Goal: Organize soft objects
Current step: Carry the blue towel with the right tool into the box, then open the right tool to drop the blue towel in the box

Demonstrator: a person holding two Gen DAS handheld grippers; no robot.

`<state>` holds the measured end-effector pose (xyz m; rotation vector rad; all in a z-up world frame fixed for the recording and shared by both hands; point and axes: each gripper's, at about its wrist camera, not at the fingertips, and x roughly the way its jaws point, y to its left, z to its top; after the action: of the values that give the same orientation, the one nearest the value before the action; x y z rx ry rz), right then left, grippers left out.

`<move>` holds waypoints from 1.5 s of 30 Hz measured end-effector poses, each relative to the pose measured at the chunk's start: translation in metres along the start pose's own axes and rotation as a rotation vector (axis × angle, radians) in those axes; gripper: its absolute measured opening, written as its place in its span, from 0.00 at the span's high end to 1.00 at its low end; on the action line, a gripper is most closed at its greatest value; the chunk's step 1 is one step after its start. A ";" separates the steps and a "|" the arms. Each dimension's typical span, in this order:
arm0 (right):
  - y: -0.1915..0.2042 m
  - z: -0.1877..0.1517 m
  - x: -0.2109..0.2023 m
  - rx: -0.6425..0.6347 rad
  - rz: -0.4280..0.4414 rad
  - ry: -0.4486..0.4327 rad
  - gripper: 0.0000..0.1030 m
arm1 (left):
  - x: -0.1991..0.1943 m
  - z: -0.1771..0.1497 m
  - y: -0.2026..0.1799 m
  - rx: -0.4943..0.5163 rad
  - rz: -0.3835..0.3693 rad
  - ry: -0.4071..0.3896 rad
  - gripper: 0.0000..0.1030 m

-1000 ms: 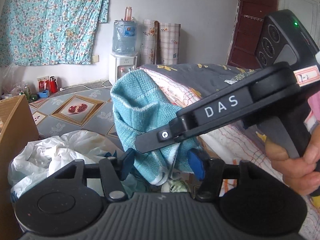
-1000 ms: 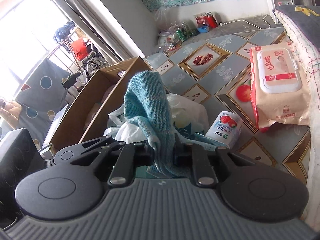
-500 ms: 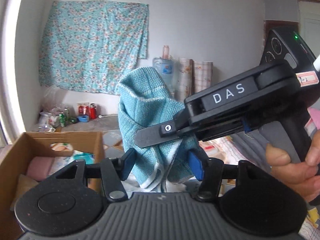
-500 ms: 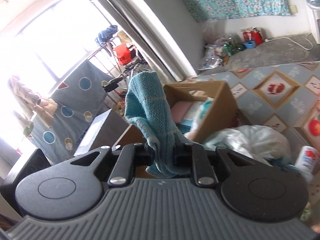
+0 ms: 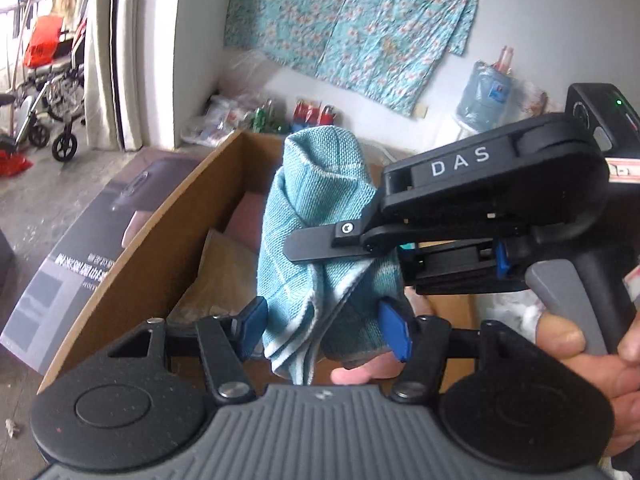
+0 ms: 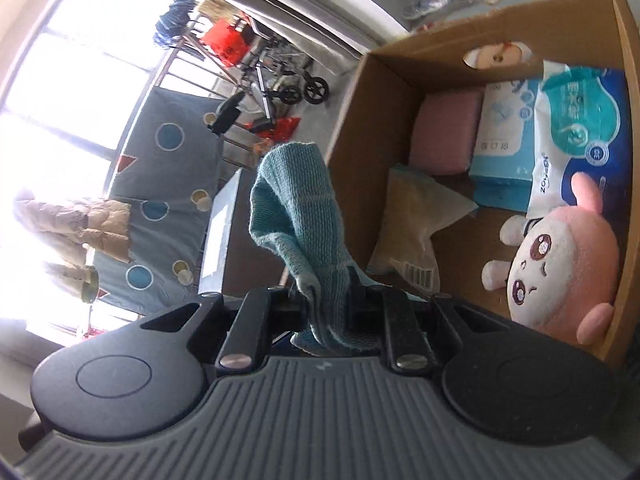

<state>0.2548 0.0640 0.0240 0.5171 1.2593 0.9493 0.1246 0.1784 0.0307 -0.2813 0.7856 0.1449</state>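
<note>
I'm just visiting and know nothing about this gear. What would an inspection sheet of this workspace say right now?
Surface: grey floor under the cardboard box.
Job's things: teal towel held above the box; pink plush toy, pink sponge and wipes packs inside.
Clutter: bottles and bags by the wall.
Grippers: right gripper shut on the towel; left gripper open around its lower end.
Cables: nothing seen.
Surroundings: floral cloth, water jug, wheelchair.
</note>
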 end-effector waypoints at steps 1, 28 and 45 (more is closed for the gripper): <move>-0.008 0.002 0.012 0.027 -0.021 0.017 0.85 | 0.010 0.002 0.006 -0.014 0.015 0.033 0.40; -0.025 0.016 0.073 -0.038 -0.471 -0.054 0.39 | 0.028 -0.009 0.040 -0.071 0.048 0.101 0.34; 0.011 -0.055 -0.074 -0.187 -0.336 -0.334 0.18 | -0.032 -0.024 0.005 0.018 -0.034 -0.011 0.24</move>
<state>0.1978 -0.0004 0.0600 0.2895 0.9085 0.6557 0.0854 0.1754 0.0364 -0.2767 0.7700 0.1071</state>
